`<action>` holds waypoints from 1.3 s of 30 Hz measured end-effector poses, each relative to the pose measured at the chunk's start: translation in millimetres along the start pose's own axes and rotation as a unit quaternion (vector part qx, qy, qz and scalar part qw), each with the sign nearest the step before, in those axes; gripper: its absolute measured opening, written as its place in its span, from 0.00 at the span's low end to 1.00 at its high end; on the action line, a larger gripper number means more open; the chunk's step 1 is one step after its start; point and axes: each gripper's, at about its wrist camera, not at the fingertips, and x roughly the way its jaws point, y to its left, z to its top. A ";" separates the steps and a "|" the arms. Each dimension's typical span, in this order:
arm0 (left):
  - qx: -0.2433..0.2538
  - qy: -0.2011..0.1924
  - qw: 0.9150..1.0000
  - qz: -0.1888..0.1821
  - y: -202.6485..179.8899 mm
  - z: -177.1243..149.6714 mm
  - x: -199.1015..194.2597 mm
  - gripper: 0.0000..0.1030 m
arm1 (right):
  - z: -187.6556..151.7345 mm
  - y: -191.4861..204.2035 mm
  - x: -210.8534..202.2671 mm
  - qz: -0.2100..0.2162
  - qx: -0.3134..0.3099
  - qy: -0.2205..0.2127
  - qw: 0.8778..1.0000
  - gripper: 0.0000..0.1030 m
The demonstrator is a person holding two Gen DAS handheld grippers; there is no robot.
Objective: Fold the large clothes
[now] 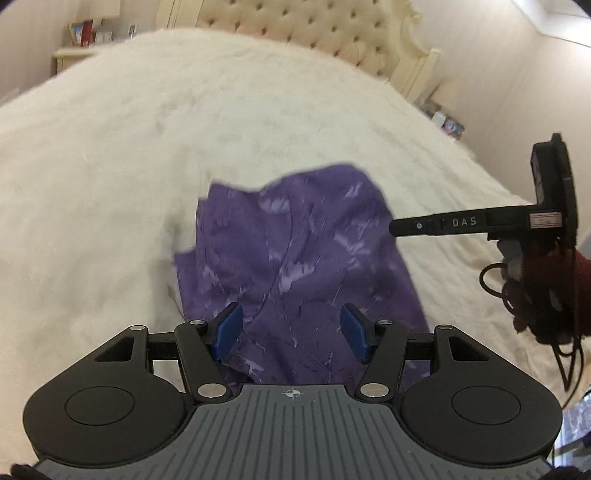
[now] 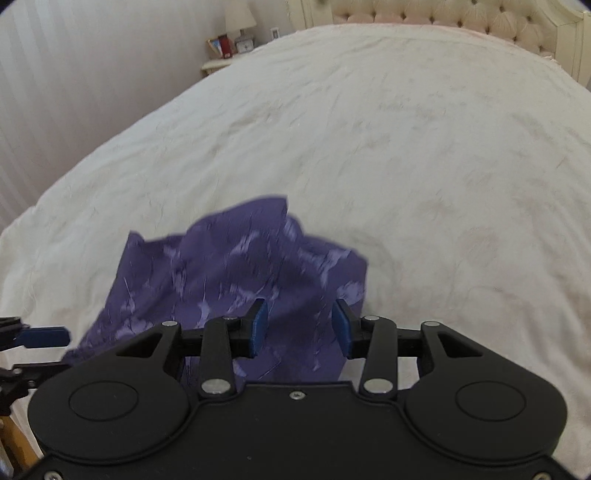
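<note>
A purple garment [image 1: 295, 251] with pale streaks lies crumpled on the white bed near its front edge; it also shows in the right wrist view [image 2: 229, 273]. My left gripper [image 1: 291, 328] is open, hovering just above the garment's near part, holding nothing. My right gripper [image 2: 299, 326] is open and empty above the garment's right side. In the left wrist view the right gripper [image 1: 395, 226] comes in from the right, its tip at the garment's right edge. In the right wrist view a blue finger of the left gripper [image 2: 48, 336] shows at the far left.
The white bedspread [image 2: 406, 147] stretches far beyond the garment to a tufted cream headboard [image 1: 314, 26]. A nightstand [image 2: 218, 64] with a lamp and small items stands by the wall at the bed's far left. Another nightstand with items [image 1: 448, 123] is at the far right.
</note>
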 end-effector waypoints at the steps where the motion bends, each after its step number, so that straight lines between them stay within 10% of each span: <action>1: -0.006 0.013 1.000 0.006 2.3 -2.4 6.1 0.55 | 0.5 1.3 7.6 0.002 0.003 0.005 1.000 0.49; 11: -0.060 0.088 0.993 0.044 32.5 -22.6 26.1 0.64 | 31.6 8.7 91.7 0.002 -0.014 0.072 0.997 0.54; 22: -0.156 0.067 0.985 -0.009 59.3 -22.1 9.6 0.75 | 14.6 -38.3 27.6 0.050 0.098 0.013 0.994 0.96; 39: -0.260 0.137 0.950 -0.107 74.9 -34.2 82.7 1.00 | -57.4 -70.5 88.5 0.198 0.338 0.089 0.916 1.00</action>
